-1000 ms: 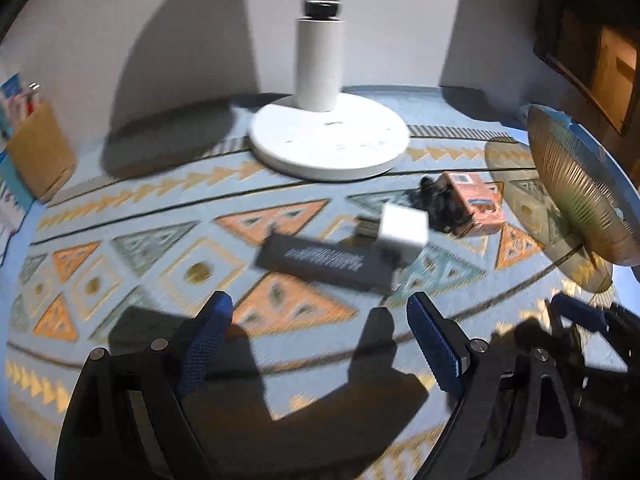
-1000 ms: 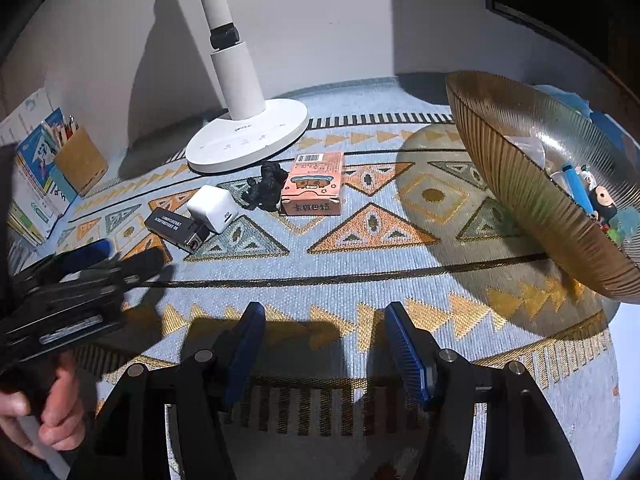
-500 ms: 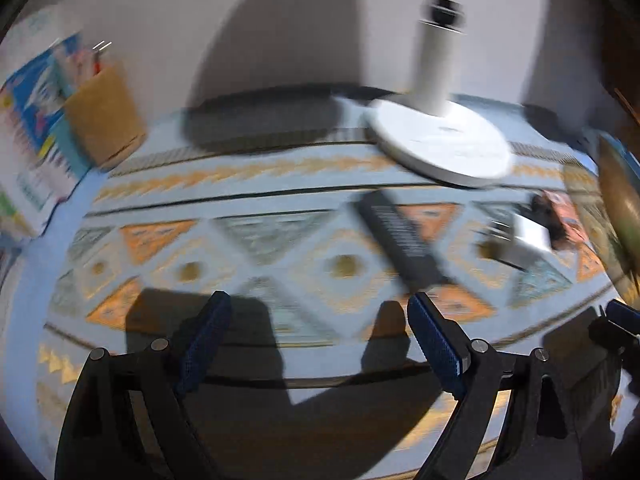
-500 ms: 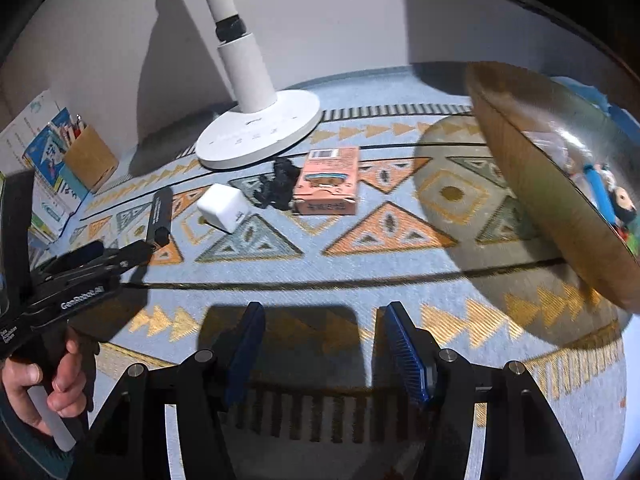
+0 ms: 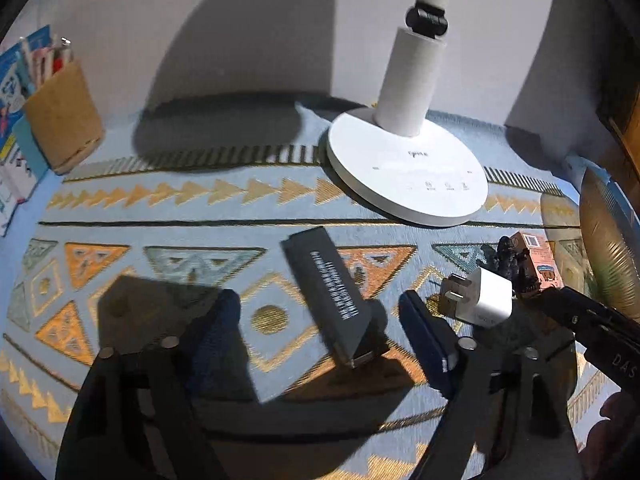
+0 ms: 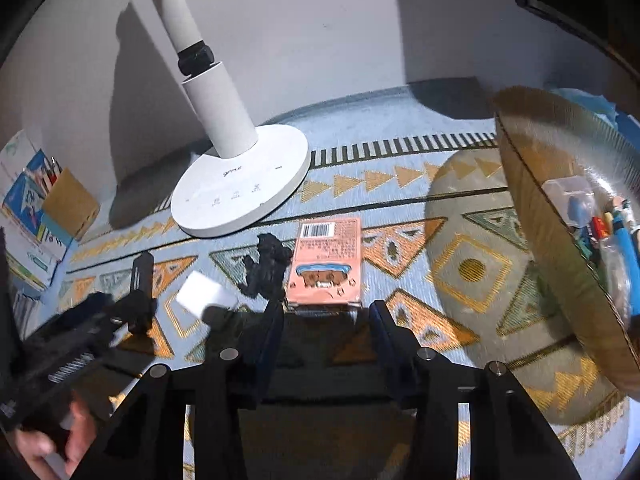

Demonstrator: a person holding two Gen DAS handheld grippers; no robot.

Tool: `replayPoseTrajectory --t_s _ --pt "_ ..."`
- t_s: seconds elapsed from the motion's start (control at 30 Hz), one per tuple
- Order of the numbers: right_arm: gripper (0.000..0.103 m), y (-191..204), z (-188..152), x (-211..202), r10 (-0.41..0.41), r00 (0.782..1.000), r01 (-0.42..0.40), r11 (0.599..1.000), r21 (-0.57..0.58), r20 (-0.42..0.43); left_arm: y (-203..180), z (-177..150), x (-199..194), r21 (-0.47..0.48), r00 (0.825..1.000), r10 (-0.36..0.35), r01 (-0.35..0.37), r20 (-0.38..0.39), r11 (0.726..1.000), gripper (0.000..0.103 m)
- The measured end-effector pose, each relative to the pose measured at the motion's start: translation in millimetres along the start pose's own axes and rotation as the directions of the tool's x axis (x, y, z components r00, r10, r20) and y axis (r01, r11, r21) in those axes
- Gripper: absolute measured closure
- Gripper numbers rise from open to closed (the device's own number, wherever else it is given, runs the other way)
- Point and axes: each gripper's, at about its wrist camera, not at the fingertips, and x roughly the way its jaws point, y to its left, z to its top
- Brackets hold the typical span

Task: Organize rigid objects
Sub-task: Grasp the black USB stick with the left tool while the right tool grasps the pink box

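Cloth (image 5: 168, 200) pale blue, orange and teal triangles, gold diamonds. Lamp base (image 5: 404, 168) white. Stick (image 5: 332, 292) dark grey, white lettering. Charger (image 5: 486, 300) white. Box (image 6: 326, 264) salmon pink. Bowl (image 6: 560, 248) ribbed gold. Tongs pads (image 5: 424, 340) dark blue.

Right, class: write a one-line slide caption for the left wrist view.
Open left gripper lines up on a dark rectangular stick lying on the patterned mat, white charger alongside.
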Motion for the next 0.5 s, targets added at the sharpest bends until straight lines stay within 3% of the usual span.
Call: replayPoseTrajectory --t_s 0.23,0.4,0.5 --pt "0.059 6 13 18 -0.042 0.999 0.042 0.999 -0.006 0.009 -1 0 4 0.006 0.999 0.041 -0.041 0.005 0.999 0.028" --pt "0.063 3 16 20 -0.055 0.998 0.055 0.998 0.000 0.014 -1 0 5 0.015 0.998 0.060 -0.061 0.018 0.998 0.040" --pt "0.063 0 17 20 -0.063 0.998 0.063 0.998 0.010 0.015 1 -1 4 0.013 0.998 0.051 -0.051 0.021 0.999 0.040"
